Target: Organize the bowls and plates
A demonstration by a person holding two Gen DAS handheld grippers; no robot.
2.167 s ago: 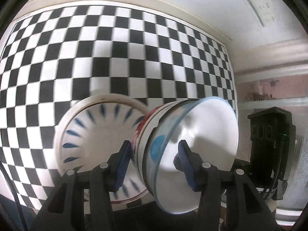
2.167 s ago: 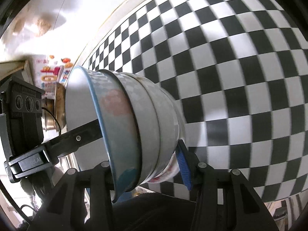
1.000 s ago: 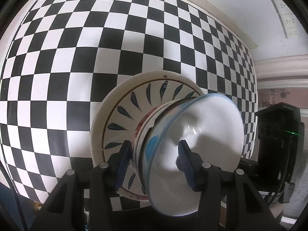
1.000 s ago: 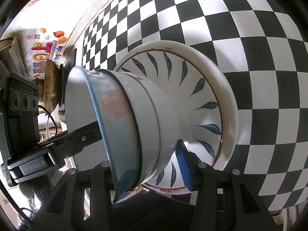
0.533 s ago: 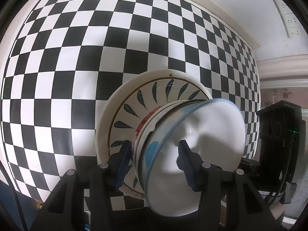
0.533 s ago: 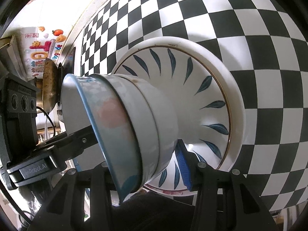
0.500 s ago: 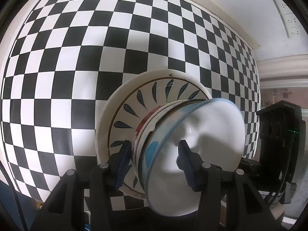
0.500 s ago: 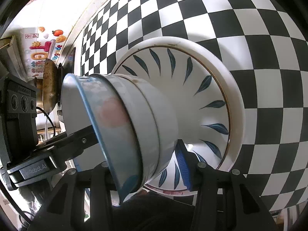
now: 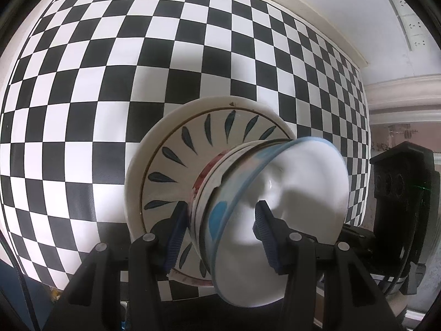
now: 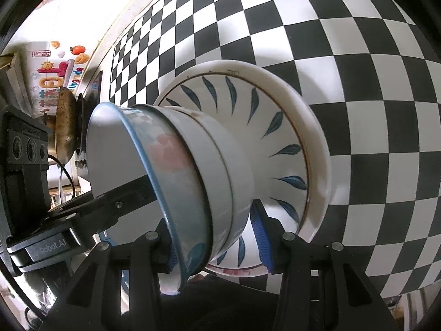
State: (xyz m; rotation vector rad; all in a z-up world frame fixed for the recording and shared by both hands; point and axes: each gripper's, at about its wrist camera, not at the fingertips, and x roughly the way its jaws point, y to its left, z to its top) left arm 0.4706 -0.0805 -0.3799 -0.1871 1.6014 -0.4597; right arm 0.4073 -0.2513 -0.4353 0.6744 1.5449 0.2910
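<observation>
Gripping the bowls (image 9: 264, 201) from both sides, you have each gripper clenched on the stack's rim. Your left gripper (image 9: 220, 229) has one blue pad inside the top bowl and the other pad outside, against the lower bowls' wall; jaws closed on the rim. Your right gripper (image 10: 217, 237) does the same on the opposite edge: right pad outside near the stack's base, left pad mostly hidden behind the blue rim, so contact there is only partly seen. Stack looks like three nested bowls: top one white inside with a blue rim and a pink blotch on its outer wall, lower ones white, one with red marks. In both views the stack appears tipped sideways, mouth facing away from the plate (image 9: 176, 160). Stack's base sits over the plate's middle; cannot tell if it is touching or just above. Plate is white with a thin brown ring and dark blue leaf strokes, lying on the checkered cloth (image 9: 110, 69). A second plate edge with red print shows under it in the right view (image 10: 234, 271). Left view shows your right gripper's black camera block (image 9: 399, 193) beside the bowls. Right view shows a brass pan (image 10: 66, 127) and stickers (image 10: 58, 74) on the wall, well apart from the stack.
</observation>
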